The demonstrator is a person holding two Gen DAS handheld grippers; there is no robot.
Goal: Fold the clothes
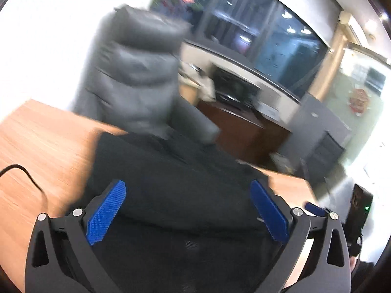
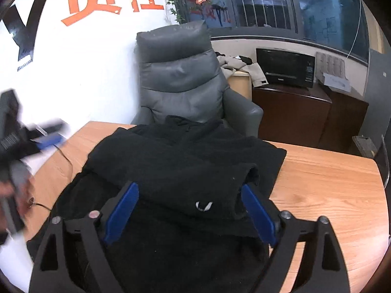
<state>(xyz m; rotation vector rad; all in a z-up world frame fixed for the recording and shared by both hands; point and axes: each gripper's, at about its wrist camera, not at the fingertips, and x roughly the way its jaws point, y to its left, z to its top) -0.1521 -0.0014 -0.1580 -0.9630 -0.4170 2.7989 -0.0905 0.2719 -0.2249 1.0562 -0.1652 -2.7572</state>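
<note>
A black garment (image 2: pixel 185 166) lies partly folded on the wooden table (image 2: pixel 330 185), with a small white logo facing me. It also shows in the left wrist view (image 1: pixel 176 183), blurred. My right gripper (image 2: pixel 190 207) is open and empty, its blue pads (image 2: pixel 122 212) spread just above the garment's near fold. My left gripper (image 1: pixel 188 210) is open and empty over the garment's left part. In the right wrist view the left gripper (image 2: pixel 46 139) appears blurred at the table's left edge.
A grey padded armchair (image 2: pixel 180 78) stands behind the table's far edge. A thin black cable (image 2: pixel 66 156) runs across the table's left side. A dark cabinet (image 2: pixel 290 112) with a microwave (image 2: pixel 284 67) stands at the back right. Bare wood shows on the right.
</note>
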